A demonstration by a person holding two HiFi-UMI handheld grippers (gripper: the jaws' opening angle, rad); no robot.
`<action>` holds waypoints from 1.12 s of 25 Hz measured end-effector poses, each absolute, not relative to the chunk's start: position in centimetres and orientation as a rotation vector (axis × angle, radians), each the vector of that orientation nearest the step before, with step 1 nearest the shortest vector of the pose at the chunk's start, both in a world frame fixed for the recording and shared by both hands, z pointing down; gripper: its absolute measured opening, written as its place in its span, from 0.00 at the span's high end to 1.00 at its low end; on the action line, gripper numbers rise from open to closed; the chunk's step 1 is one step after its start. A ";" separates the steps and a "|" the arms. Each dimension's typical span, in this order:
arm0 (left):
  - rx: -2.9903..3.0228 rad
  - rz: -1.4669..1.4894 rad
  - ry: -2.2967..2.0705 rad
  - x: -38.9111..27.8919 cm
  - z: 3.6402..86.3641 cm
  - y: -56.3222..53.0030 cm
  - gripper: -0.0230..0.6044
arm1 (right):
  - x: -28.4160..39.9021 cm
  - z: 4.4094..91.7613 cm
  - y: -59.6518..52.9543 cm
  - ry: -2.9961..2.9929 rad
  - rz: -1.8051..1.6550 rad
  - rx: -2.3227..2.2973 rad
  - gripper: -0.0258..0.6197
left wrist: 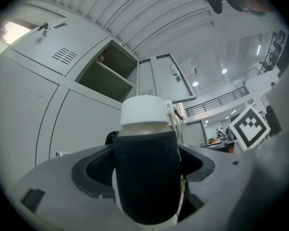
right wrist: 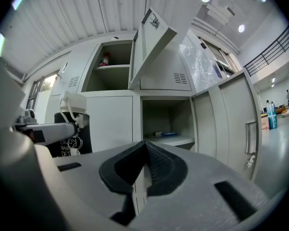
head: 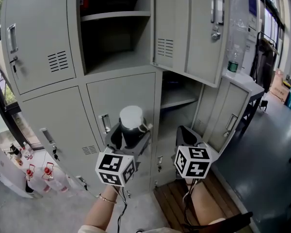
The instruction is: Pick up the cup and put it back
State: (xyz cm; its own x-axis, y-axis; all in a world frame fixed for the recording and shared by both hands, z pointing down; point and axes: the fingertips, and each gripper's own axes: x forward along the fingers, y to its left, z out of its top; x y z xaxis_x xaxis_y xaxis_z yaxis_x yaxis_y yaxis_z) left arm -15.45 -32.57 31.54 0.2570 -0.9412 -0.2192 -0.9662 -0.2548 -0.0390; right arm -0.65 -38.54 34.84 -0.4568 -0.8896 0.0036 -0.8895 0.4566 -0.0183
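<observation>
The cup (head: 131,125) is a bottle with a white lid and a black sleeve. My left gripper (head: 130,139) is shut on it and holds it upright in front of a closed grey locker door. In the left gripper view the cup (left wrist: 147,170) fills the space between the two pads. My right gripper (head: 188,139) is shut with nothing in it, level with the left one and to its right, before an open lower locker (head: 177,98). From the right gripper view the cup (right wrist: 72,126) shows at the left, and the right gripper (right wrist: 145,170) has its pads pressed together.
Grey lockers (head: 48,115) fill the wall. An upper compartment (head: 117,38) stands open with a shelf and a red item at its top left. Open doors (head: 191,28) hang at upper right. Bottles in a box (head: 26,171) sit on the floor at left. A wooden pallet (head: 177,205) lies below.
</observation>
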 end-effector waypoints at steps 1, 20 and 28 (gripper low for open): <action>-2.361 0.226 1.796 -15.1 31.6 -32.7 0.33 | -0.3 35.1 -38.5 2.673 -0.035 -1.646 0.97; -2.611 0.222 1.565 -1.5 35.3 -36.8 0.33 | 12.9 37.8 -38.7 2.518 -0.094 -1.943 0.97; -2.592 0.200 1.588 -0.4 35.3 -39.4 0.33 | 13.5 38.3 -40.4 2.535 -0.103 -1.922 0.97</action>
State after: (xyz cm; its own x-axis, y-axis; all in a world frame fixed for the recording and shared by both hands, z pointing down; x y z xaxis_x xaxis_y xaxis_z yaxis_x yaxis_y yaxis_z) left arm -0.36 -39.39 35.32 0.4493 -0.8787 -0.1611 -0.8912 -0.4534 -0.0127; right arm 13.52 -40.37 38.29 -0.2704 -0.9601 0.0722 -0.9627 0.2691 -0.0264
